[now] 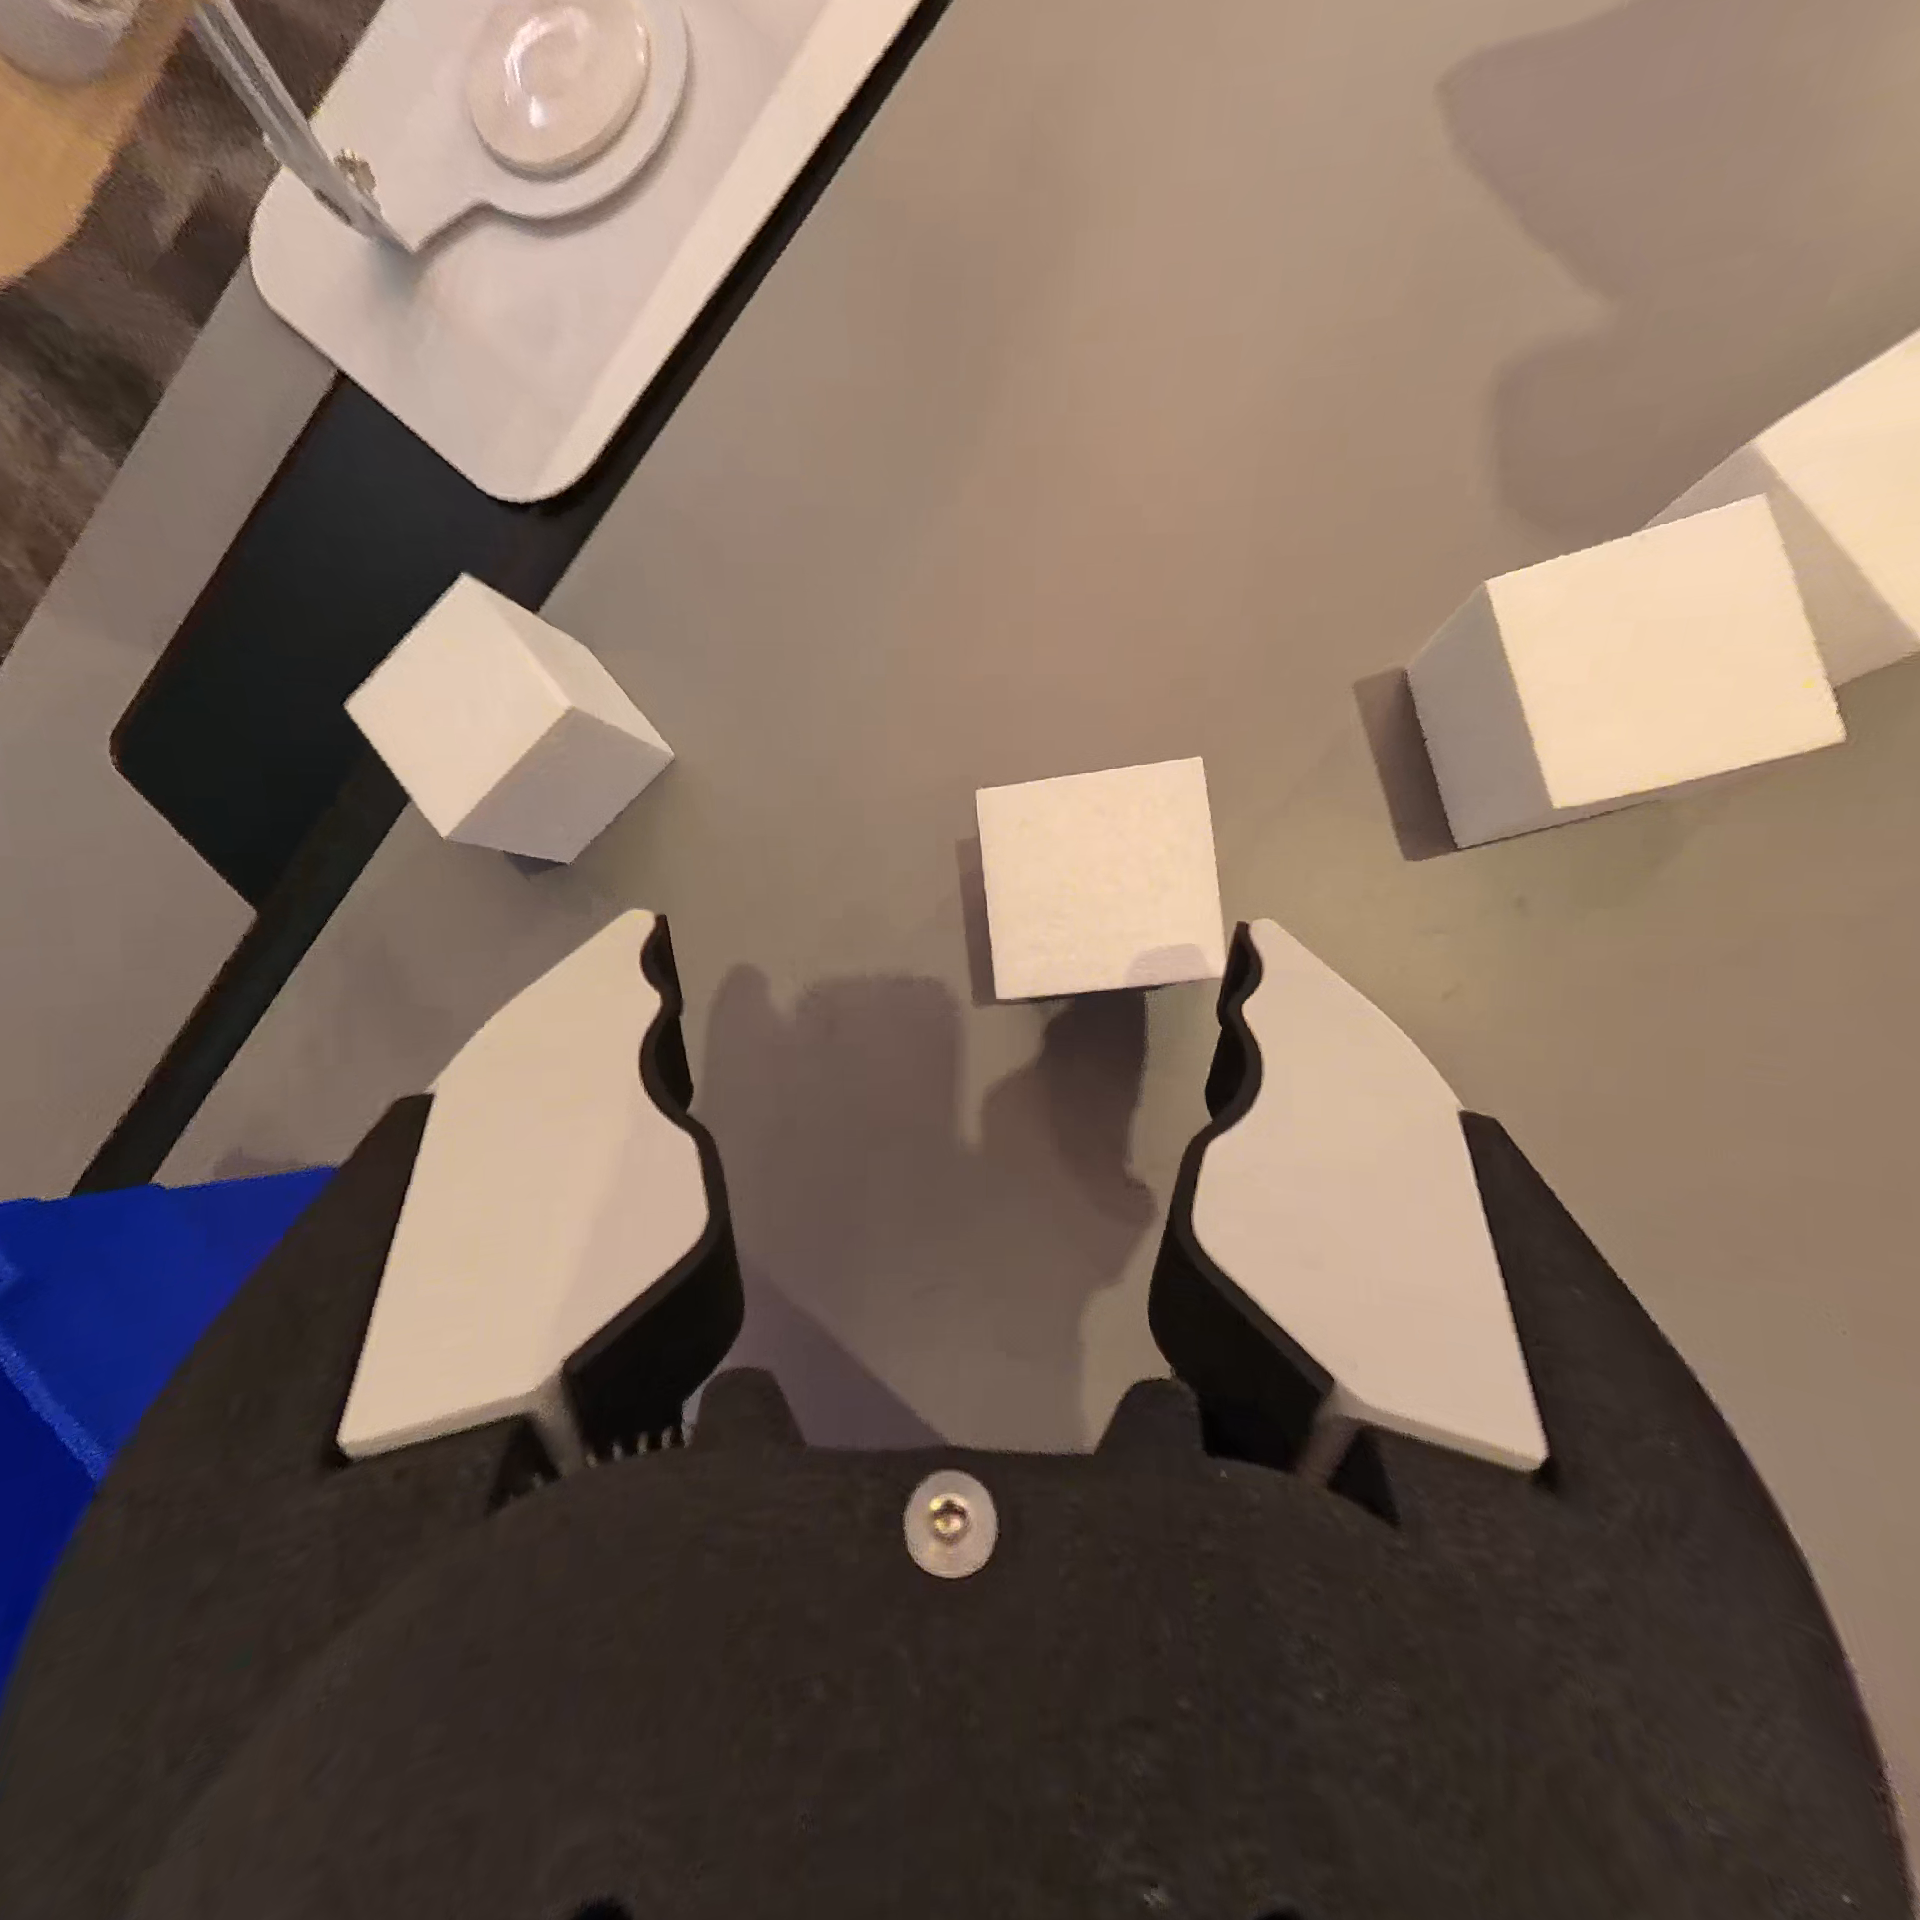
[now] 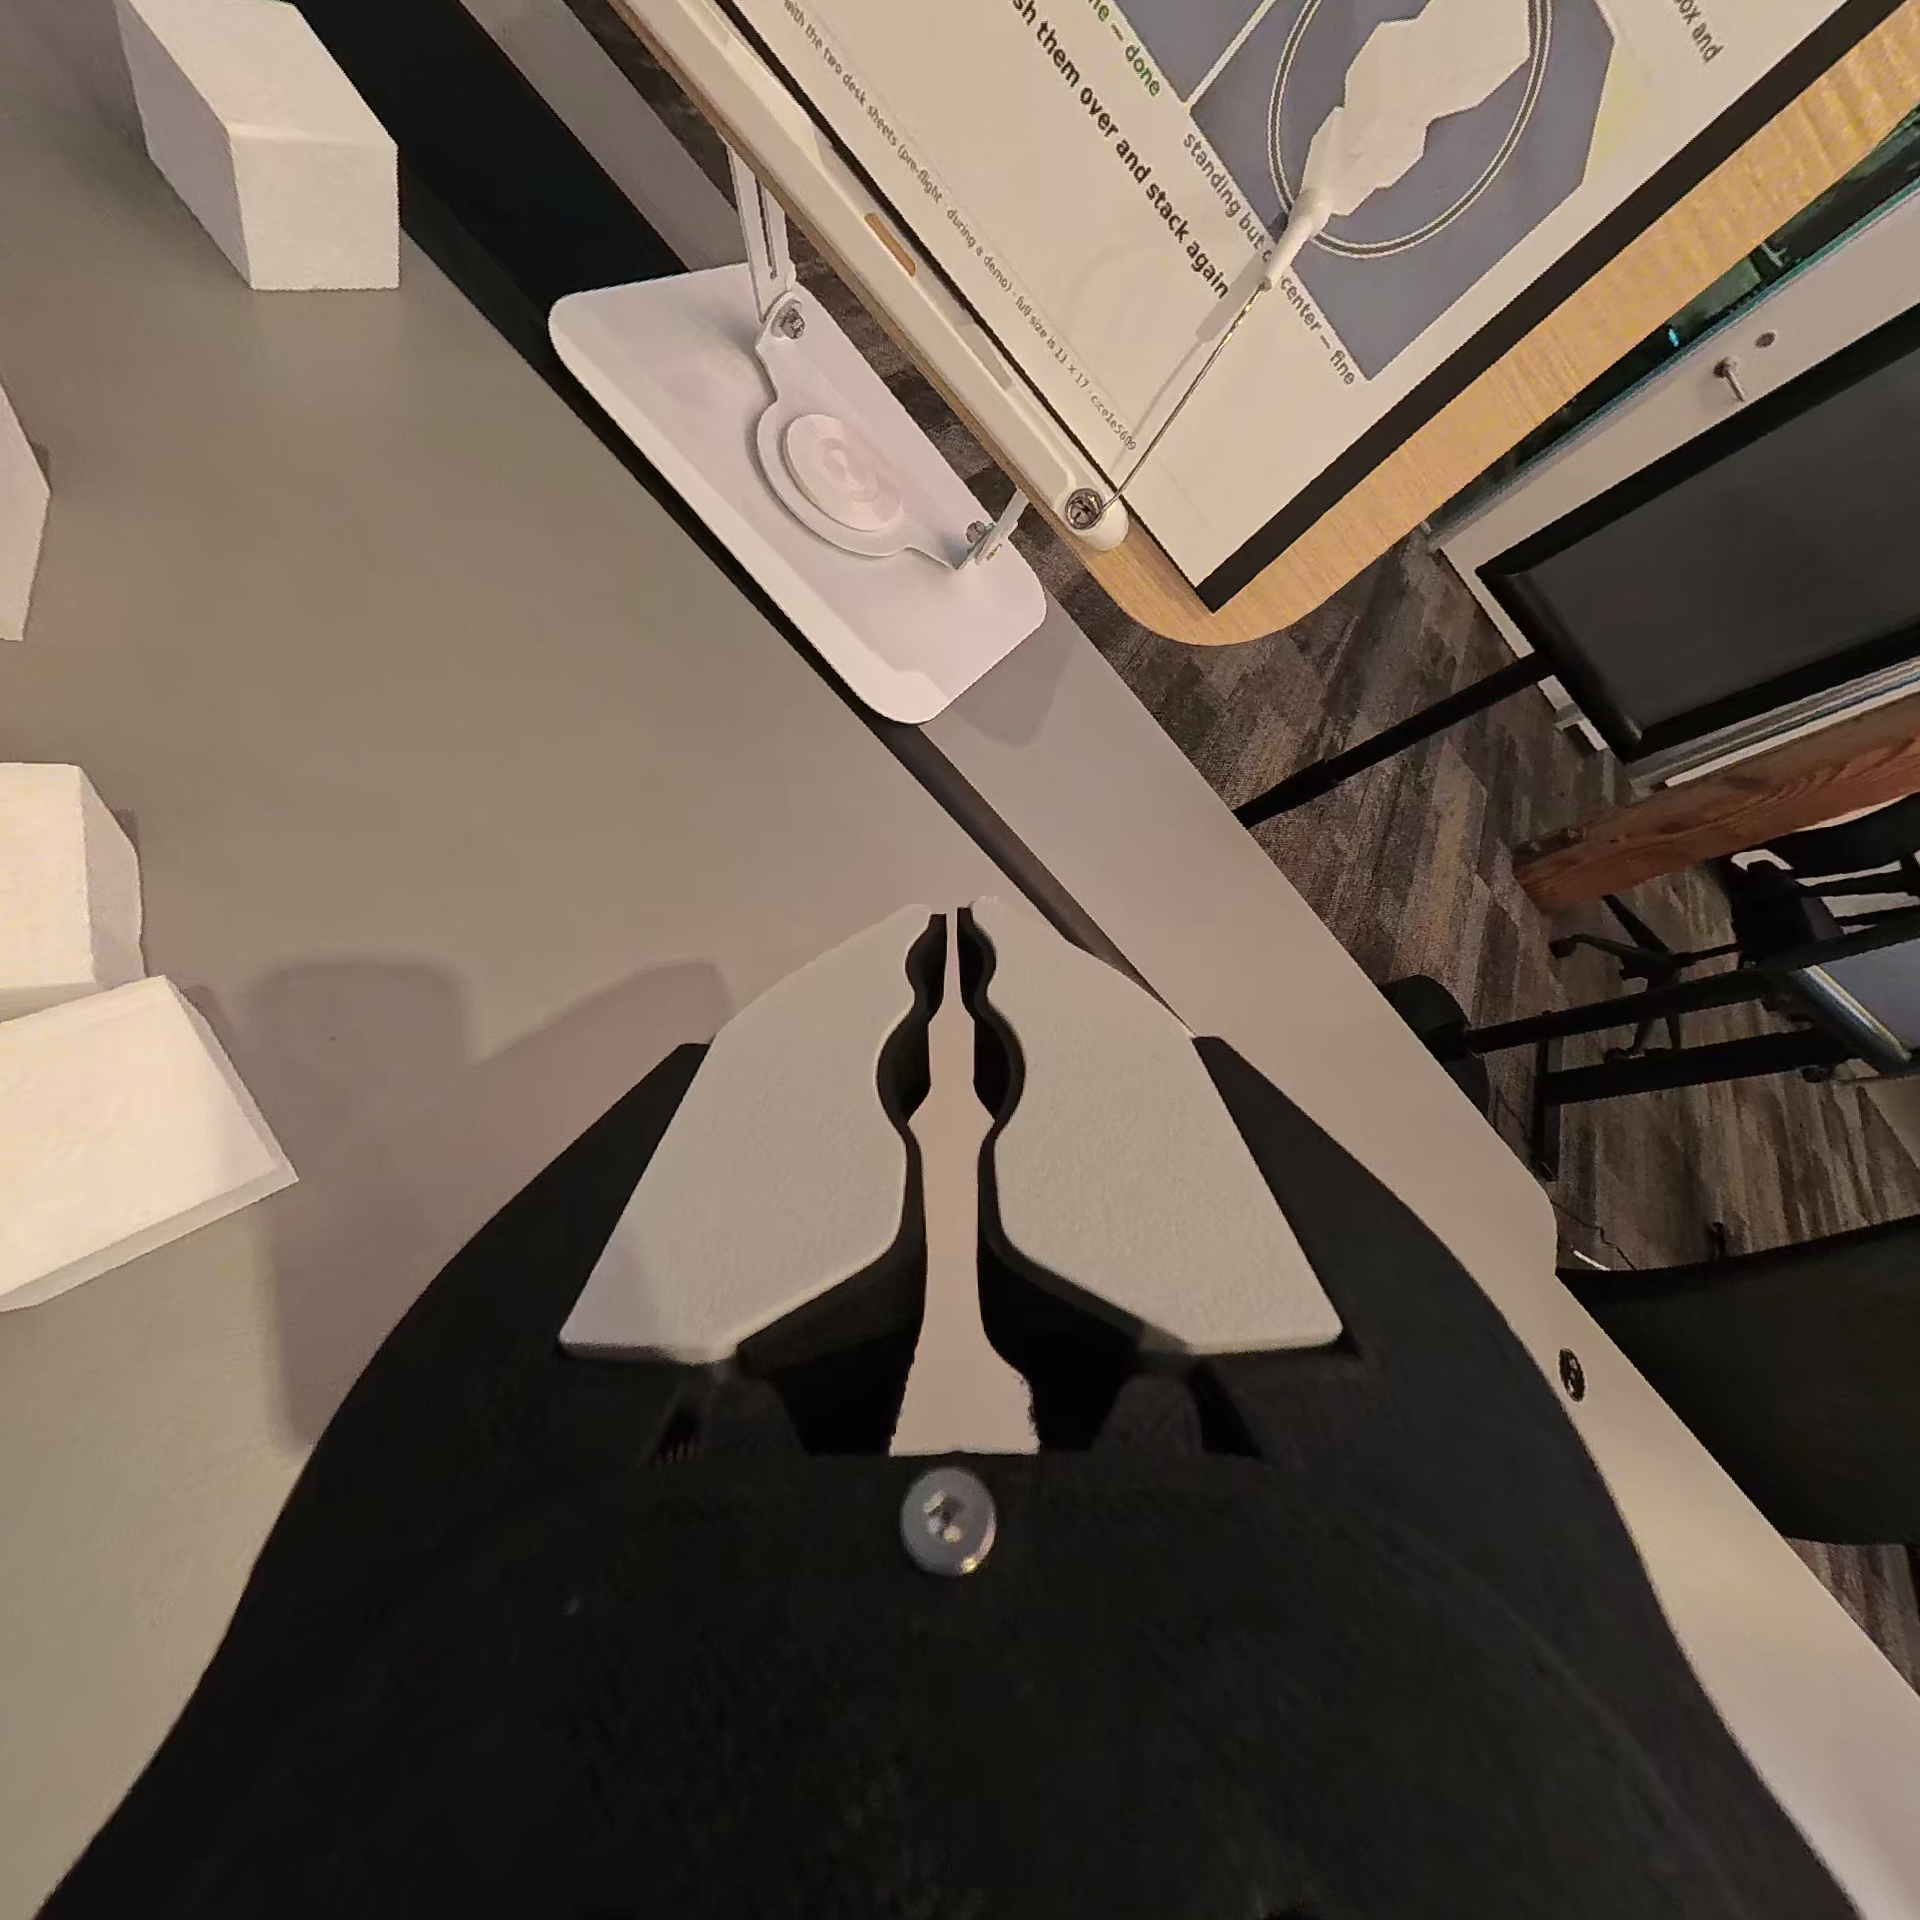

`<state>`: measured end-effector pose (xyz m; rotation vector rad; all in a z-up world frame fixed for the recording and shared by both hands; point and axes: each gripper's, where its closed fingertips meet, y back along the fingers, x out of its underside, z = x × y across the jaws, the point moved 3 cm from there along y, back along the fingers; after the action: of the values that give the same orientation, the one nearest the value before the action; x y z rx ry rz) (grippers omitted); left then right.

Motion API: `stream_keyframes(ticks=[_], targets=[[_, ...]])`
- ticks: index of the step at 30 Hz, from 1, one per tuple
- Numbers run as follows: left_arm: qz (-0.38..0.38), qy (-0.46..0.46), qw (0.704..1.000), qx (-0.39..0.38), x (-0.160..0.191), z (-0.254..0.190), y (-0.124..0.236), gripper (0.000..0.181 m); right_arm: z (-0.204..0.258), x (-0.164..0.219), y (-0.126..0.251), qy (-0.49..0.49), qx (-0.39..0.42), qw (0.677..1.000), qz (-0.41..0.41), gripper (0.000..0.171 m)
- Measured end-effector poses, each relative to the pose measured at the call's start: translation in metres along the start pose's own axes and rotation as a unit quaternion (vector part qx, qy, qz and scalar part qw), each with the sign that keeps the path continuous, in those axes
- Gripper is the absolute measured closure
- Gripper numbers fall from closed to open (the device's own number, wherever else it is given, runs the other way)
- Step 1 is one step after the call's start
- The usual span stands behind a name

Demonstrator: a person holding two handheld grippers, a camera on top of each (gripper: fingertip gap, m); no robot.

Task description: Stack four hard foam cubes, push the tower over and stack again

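In the left wrist view several white foam cubes lie apart on the grey table (image 1: 1039,416). One cube (image 1: 1099,875) sits just beyond my left gripper (image 1: 951,935), closer to the right finger. Another cube (image 1: 499,717) lies at the left on the dark strip's edge. A third cube (image 1: 1642,670) lies at the right, with a fourth (image 1: 1860,499) behind it at the frame edge. The left gripper is open and empty. My right gripper (image 2: 956,914) is shut and empty above the table's edge. The right wrist view shows cubes at the left edge (image 2: 265,156), (image 2: 52,883), (image 2: 114,1122).
A white stand base (image 1: 488,229) sits at the far table edge; it also shows in the right wrist view (image 2: 821,509), holding a tilted white-framed board with printed pages (image 2: 1247,208). A blue object (image 1: 125,1330) shows at the lower left. Beyond the table edge (image 2: 1195,1039) are floor and chairs. Spacing between my two grippers at the tips: around 30 cm. The cube (image 1: 499,717) lies some 10 cm from my left tips, 35 cm from my right tips. The right camera catches it too, in the right wrist view (image 2: 224,71).
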<state>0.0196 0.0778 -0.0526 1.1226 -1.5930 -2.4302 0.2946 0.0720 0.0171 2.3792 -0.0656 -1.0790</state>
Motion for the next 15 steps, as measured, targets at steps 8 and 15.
stream_keyframes(ticks=[8,15], targets=[[0.096,-0.006,0.995,0.014,0.014,-0.02,-0.038,0.093,-0.004,0.004,-0.002,0.003,-0.003,1.0,0.005,0.167],[0.079,-0.048,0.995,0.042,0.003,-0.025,-0.034,0.123,-0.011,0.003,0.002,0.002,0.002,1.0,-0.001,0.167]])
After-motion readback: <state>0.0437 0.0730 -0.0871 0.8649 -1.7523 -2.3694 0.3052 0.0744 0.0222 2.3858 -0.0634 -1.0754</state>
